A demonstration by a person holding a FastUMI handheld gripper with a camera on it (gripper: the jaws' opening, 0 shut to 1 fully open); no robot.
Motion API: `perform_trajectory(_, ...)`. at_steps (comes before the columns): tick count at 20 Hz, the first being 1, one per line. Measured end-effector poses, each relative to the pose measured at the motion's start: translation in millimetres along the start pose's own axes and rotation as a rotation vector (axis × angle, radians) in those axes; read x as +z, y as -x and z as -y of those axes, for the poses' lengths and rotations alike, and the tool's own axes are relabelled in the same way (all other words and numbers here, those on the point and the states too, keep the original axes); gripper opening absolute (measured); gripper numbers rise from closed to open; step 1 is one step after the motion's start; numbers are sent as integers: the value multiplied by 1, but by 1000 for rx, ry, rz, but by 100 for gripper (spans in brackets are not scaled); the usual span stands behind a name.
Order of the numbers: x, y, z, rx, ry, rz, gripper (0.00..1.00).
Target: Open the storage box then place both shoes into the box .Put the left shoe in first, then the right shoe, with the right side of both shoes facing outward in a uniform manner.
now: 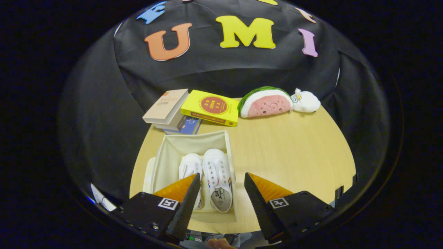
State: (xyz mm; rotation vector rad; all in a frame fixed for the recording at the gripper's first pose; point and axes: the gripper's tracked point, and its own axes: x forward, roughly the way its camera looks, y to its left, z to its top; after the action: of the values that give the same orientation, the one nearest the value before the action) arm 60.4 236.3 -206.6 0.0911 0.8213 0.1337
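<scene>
Shoes are seen lying side by side in the open storage box (166,162) in the gripper view, toes pointed away from the tool and heels toward it, so the placing part of the task is judged done or nearly so. The right shoe (217,178), the one with striped trim along its sole, is set against the box wall on the side toward the bare table (294,152); the left shoe (190,167) is tucked beside it, touching or nearly touching, deeper into the box, its heel hidden behind one finger. That order fits the left shoe being put in first. A flat pale piece, possibly the lid, is glimpsed along the far side of the box from the bare wood; it cannot be told for certain. The tool (222,180) is held spread wide with nothing between its fingers, raised above the box's near end; the right shoe is seen just between and beyond the fingers, clear of both. Beyond the box, a stack of books (173,110) and a yellow book (211,107) are laid near its far wall, and further along the table edge a watermelon plush (266,102) is rested against a white plush (306,101).
</scene>
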Motion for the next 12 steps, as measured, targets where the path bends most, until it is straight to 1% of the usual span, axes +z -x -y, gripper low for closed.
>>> perform_trajectory(2, 23, 25, 13, -29, 20, 90, 83)
perform_trajectory(3, 37, 39, 20, -53, 34, 146, 86)
perform_trajectory(5, 62, 71, 36, -101, 57, 262, 88)
perform_trajectory(6, 71, 88, 41, -112, 65, 315, 88)
perform_trajectory(10, 107, 158, 68, -127, 49, 534, 96)
perform_trajectory(12, 129, 198, 92, -139, 30, 688, 96)
